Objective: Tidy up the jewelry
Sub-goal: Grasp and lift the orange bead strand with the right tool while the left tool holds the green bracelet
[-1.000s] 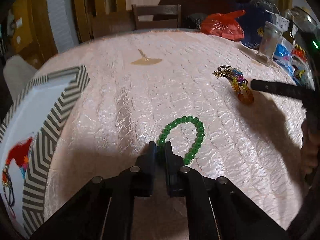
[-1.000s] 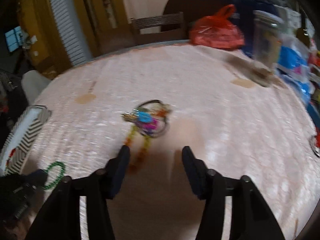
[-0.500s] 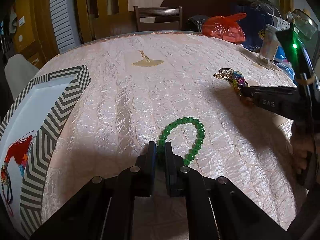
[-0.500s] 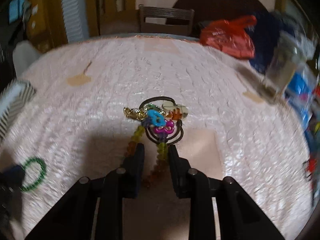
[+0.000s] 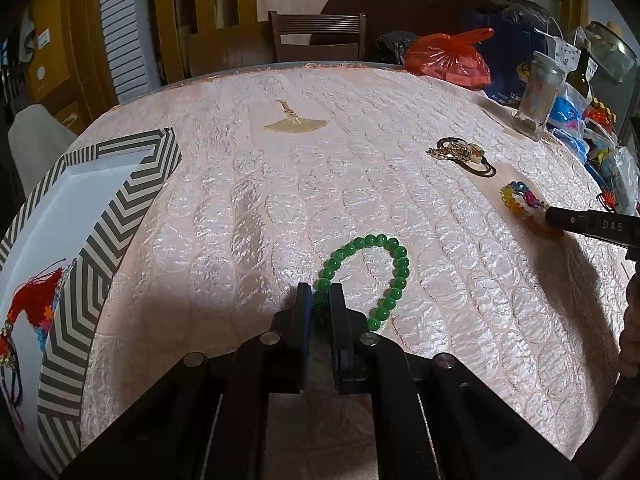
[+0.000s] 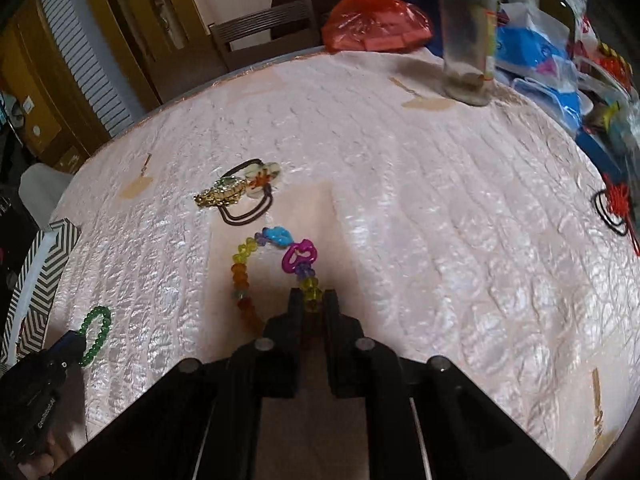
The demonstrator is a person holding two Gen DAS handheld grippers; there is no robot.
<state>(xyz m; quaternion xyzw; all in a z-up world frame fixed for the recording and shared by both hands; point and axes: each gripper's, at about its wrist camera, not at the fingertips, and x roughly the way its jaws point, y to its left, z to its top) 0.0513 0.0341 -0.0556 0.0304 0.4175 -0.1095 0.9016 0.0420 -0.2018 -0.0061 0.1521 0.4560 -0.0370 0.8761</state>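
A green bead bracelet (image 5: 396, 272) lies on the pink tablecloth, and my left gripper (image 5: 320, 304) is shut on its near side. My right gripper (image 6: 312, 300) has its jaws closing, with the pads pressing on the yellow beads of a colourful bead bracelet (image 6: 240, 272). In the left wrist view that bracelet (image 5: 520, 200) trails from the right gripper's fingertip (image 5: 556, 216) at the right edge. The green bracelet (image 6: 96, 332) also shows at lower left in the right wrist view. A chevron-striped box (image 5: 132, 200) at the left holds a red tassel piece (image 5: 36, 304).
A dark hair tie with a gold ornament (image 6: 240, 192) lies just beyond the colourful bracelet. A glass jar (image 6: 468, 32), a red bag (image 6: 372, 16) and blue packets crowd the far right. A red knot ornament (image 6: 616, 204) sits near the right edge. A chair (image 5: 316, 36) stands behind the table.
My right gripper went from wide open to closed on the colourful bracelet and drew it away from the hair tie. The left gripper kept still on the green bracelet.
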